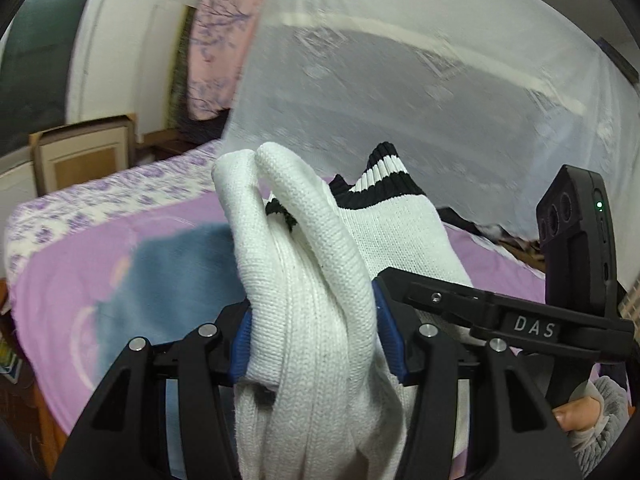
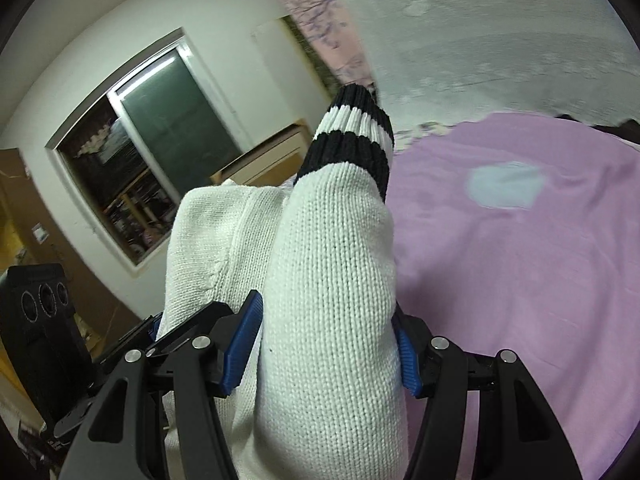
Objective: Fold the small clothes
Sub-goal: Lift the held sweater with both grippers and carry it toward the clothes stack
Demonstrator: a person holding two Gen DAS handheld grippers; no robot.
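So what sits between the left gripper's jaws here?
Bunched white sock fabric fills the left gripper; its jaws are closed on it, seen in the left wrist view.

Background's a purple bedspread (image 2: 520, 280) with a pale blue patch (image 2: 506, 191) at right, white mosquito net (image 1: 420, 80) up top, a dark sliding window (image 2: 160, 136) upper left, pink floral curtain (image 1: 220, 40) beside it.

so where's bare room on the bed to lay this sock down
Open purple sheet lies right of the sock, around the pale blue patch. Crowded at the far edge, where the mosquito net drapes down, and left, where the other hand-held gripper holds the fabric.
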